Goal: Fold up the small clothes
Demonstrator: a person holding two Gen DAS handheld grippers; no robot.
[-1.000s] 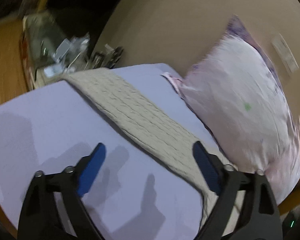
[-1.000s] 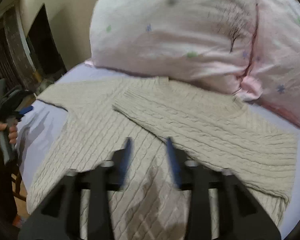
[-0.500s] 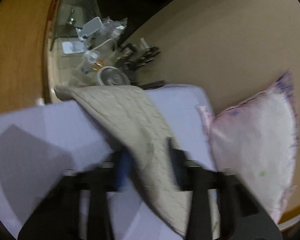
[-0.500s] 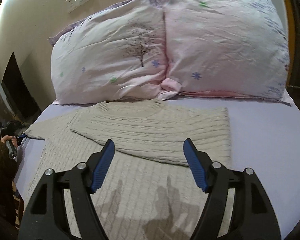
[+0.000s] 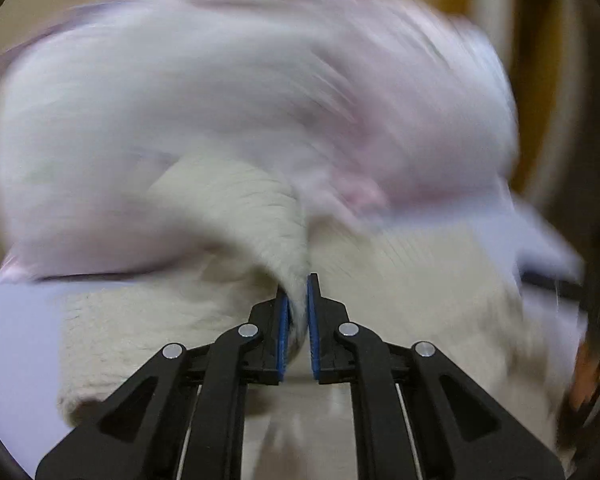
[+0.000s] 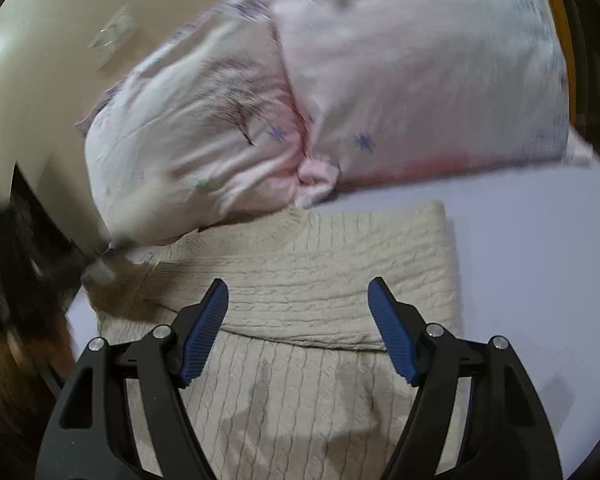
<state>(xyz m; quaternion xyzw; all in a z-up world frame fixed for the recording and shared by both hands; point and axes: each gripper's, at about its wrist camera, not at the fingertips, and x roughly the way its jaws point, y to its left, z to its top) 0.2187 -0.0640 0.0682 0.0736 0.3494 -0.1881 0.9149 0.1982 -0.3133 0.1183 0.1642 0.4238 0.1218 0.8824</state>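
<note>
A cream cable-knit sweater [image 6: 300,280] lies on a lavender bed sheet [image 6: 540,240], one sleeve folded across its chest. My left gripper [image 5: 297,320] is shut on the other sleeve [image 5: 260,216] and holds it lifted over the sweater body [image 5: 420,280]; this view is motion-blurred. My right gripper [image 6: 298,328] is open and empty, hovering above the sweater's middle, below the folded sleeve. The left gripper appears dark and blurred at the left edge of the right wrist view [image 6: 52,256].
Two pink patterned pillows [image 6: 360,80] lean against the beige wall [image 6: 40,32] just beyond the sweater's collar. Bare sheet lies right of the sweater. A wall socket plate [image 6: 112,36] is above the pillows.
My left gripper has shut on the left sleeve and swung it up and across toward the sweater body. My right gripper opened earlier, stays open and has tilted a little.
</note>
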